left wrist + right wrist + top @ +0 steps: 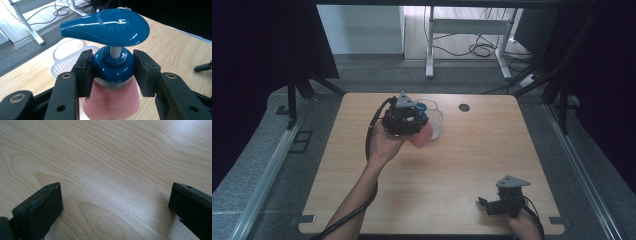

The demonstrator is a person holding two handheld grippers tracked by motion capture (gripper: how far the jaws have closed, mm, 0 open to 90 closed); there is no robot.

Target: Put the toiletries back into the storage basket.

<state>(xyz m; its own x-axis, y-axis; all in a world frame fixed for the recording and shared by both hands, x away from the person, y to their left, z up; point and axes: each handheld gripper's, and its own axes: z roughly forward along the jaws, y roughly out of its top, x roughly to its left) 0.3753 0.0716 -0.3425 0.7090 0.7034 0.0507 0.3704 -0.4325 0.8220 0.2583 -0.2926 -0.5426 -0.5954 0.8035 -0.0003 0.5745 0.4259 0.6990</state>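
— Where was the pump bottle [110,97]?

— Lifted off the worktop [452,170], beside the white basket [65,60]; the left gripper [112,67] had its fingers [83,68] clamped on the blue collar under the pump head.

— Good hold?

— Probably: the collar looked stiff, though glossy and likely slippery; the pink body seemed softer.

— The right gripper [115,202]?

— Fingers wide apart, holding nothing.

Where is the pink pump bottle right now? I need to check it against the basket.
The pink pump bottle is held by its blue collar in the left gripper, lifted over the table's far left-centre, right beside the white basket.
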